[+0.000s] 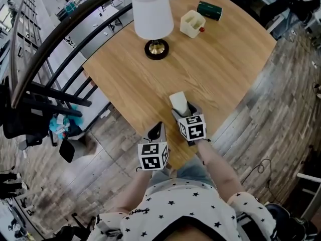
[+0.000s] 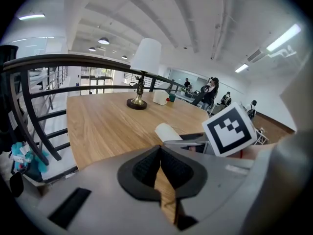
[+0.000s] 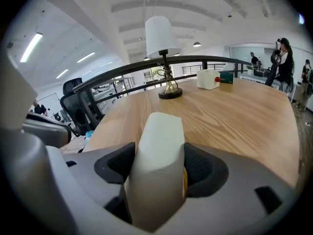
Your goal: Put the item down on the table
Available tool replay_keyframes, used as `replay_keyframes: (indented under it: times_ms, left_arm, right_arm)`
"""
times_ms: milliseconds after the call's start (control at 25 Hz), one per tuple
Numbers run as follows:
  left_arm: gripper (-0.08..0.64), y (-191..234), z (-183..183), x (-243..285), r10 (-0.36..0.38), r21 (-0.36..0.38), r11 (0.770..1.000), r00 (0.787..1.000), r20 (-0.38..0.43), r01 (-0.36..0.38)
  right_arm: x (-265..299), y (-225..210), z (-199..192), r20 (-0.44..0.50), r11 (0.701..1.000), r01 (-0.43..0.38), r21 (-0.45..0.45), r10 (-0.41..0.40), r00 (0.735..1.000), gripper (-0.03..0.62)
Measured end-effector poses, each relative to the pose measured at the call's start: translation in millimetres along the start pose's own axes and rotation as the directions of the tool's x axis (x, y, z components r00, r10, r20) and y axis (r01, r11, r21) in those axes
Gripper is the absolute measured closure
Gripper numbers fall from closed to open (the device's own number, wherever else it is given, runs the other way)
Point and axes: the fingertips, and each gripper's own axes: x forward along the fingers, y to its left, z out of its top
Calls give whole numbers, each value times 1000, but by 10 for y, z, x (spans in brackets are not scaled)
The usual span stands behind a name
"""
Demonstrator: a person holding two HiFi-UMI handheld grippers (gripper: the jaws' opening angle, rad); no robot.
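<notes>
Presently my right gripper (image 3: 159,168) pinches a pale block (image 1: 178,103) between both pads, jaws standing wide about its flanks. The block juts forward past the fingertips, its long axis along the jaws. It sits over the near part of the table (image 1: 220,69), close to the edge nearest me and well apart from the lamp (image 1: 153,21). Whether its underside touches the wood I cannot tell: the head view is too steep, though the right gripper view suggests a gap. My left gripper (image 2: 160,166), pads pressed together on nothing, hangs just beside the right, at the table's rim.

Step in hand, as I judge it: the lowering. To do it well I would carry the block a little farther in from the edge and level the jaws so a broad face meets the wood flat. I would then descend slowly until it bears, and only then spread the jaws, drawing straight back along their line so neither pad drags or tips it.
</notes>
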Motion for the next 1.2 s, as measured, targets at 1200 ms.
replay_keyframes:
  times_ms: [1200]
  left_arm:
    - [548, 214, -302, -763, -28, 36, 999, 1000, 4, 28]
  right_arm:
    - [-291, 199, -312, -1, 985, 169, -30, -169, 986, 244]
